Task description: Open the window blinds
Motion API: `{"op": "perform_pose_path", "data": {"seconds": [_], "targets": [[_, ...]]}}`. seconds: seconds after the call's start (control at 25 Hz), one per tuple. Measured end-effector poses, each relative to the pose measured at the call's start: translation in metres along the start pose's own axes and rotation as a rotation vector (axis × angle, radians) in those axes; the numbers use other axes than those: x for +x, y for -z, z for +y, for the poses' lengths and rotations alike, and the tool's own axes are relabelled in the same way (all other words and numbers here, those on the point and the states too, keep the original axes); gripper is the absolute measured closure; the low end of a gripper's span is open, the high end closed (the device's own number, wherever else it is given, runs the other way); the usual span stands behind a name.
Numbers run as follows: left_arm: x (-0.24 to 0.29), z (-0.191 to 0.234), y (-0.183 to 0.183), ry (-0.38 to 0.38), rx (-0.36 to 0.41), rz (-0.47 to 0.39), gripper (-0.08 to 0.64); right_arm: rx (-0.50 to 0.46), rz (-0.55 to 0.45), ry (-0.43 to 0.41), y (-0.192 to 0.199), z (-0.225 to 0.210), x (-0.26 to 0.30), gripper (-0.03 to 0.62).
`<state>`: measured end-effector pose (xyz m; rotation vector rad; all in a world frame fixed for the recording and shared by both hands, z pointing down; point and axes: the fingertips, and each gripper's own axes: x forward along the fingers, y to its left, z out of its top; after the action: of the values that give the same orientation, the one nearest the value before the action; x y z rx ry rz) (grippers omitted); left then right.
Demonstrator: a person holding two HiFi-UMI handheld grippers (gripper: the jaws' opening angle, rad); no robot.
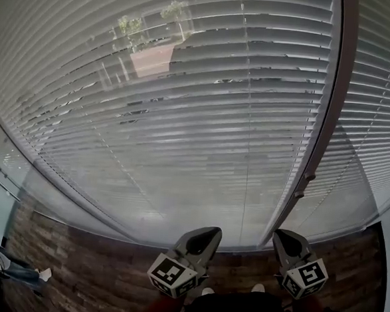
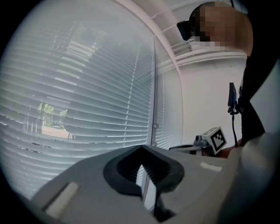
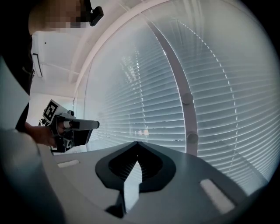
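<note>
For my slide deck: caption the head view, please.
Left gripper and right gripper, both shut and empty, face lowered window blinds.

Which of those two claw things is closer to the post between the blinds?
Right. The right gripper sits just right of the foot of the post; the left gripper is farther off, to its left.

I took it for an office or some similar modern room, though I could not be sure. Tall windows filled the whole side ahead of me, covered by pale slatted blinds (image 1: 184,118), with a slim white post (image 1: 319,141) between two panes. The wall (image 2: 205,100) beside them was plain white (white rails (image 2: 197,52) ran high along it, what for I could not tell). The floor (image 1: 87,271) was brown planking, and trees (image 1: 134,28) showed through the slats.
</note>
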<state>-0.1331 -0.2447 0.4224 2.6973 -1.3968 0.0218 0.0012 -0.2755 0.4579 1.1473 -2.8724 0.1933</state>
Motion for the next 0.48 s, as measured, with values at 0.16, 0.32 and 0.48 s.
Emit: {"op": "perform_pose_path", "data": {"seconds": [0.16,0.32,0.48], "targets": [[-0.006,0.01,-0.001,0.012,-0.017,0.009,0.56,0.009,0.017,0.027,0.002,0.004,0.005,0.566],[-0.009,0.017,0.0,0.015,-0.014,0.008,0.56,0.004,0.029,0.037,0.009,0.006,0.01,0.566],[-0.017,0.019,-0.01,0.009,-0.003,-0.003,0.56,-0.018,0.036,0.032,-0.001,0.015,0.009,0.566]]}}
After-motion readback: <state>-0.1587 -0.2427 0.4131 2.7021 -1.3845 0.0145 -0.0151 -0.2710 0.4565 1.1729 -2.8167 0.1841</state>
